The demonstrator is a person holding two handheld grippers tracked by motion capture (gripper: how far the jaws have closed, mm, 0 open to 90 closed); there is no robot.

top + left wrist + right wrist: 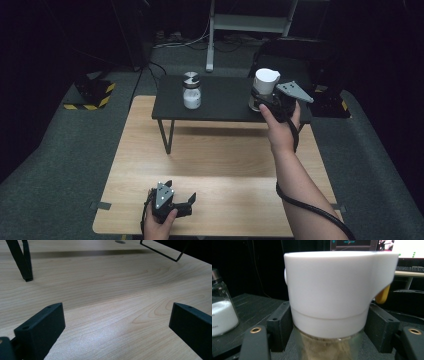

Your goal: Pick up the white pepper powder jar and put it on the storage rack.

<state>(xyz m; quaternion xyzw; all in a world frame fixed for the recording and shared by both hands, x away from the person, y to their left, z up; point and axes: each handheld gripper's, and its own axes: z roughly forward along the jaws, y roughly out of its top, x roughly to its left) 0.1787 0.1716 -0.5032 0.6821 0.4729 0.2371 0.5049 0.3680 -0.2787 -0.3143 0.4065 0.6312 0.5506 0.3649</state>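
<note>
surface: wooden table (215,165), black shelf (220,102) | room: dark | left tongs (181,201) agape | right tongs (261,100) gripping white-capped jar (265,82)

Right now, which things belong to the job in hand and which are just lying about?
In the job:
- white-capped jar, on the black shelf
- right gripper, jaws either side of the jar's neck

Lying about:
- salt jar, on the shelf's left
- left gripper, open over the wooden table, holding nothing
</note>
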